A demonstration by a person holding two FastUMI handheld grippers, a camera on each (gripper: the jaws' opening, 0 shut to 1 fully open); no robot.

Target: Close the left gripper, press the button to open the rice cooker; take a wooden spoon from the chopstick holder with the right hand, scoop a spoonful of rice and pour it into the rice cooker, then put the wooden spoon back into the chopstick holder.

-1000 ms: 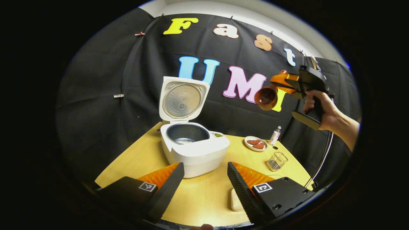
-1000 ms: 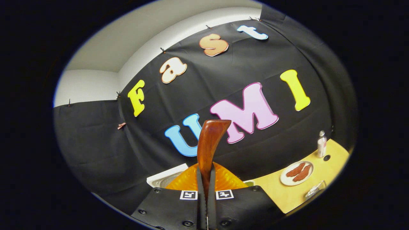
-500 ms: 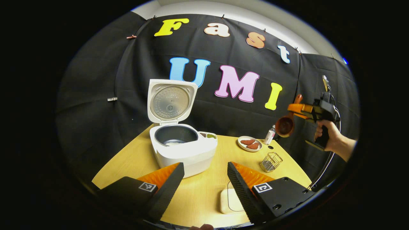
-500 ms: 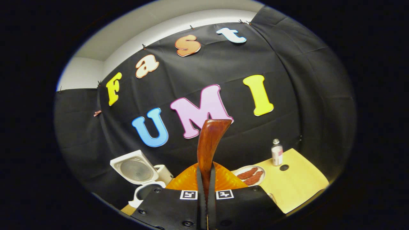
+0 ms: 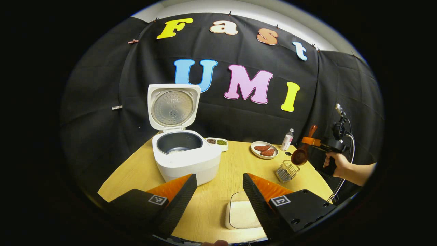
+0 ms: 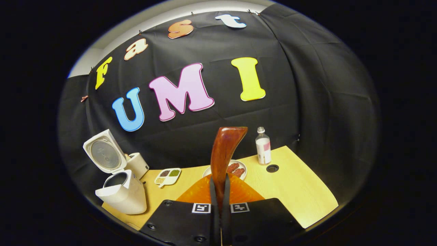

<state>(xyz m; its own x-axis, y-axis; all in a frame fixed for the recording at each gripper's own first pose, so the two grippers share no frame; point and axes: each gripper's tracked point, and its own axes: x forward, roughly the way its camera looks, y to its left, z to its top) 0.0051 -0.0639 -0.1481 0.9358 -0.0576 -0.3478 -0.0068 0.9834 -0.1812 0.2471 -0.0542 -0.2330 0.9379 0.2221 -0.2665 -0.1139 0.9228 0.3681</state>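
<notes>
Left gripper view: right gripper (image 5: 312, 141) clamped on reddish-brown wooden spoon (image 5: 302, 152), bowl down just above small wire chopstick holder (image 5: 286, 171); left gripper (image 5: 218, 193) apart, idle. Risks catching the rim, tipping the light holder if lowered off-centre

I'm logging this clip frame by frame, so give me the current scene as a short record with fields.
rice cooker: lid up, pale grains in the inner pot
wooden spoon: bowl down, just above the chopstick holder
right gripper: shut on the spoon's handle
left gripper: open, holding nothing, above the table
white container: near table edge, under the left gripper
plate: two reddish pieces on it
bottle: upright, beside the plate
</notes>
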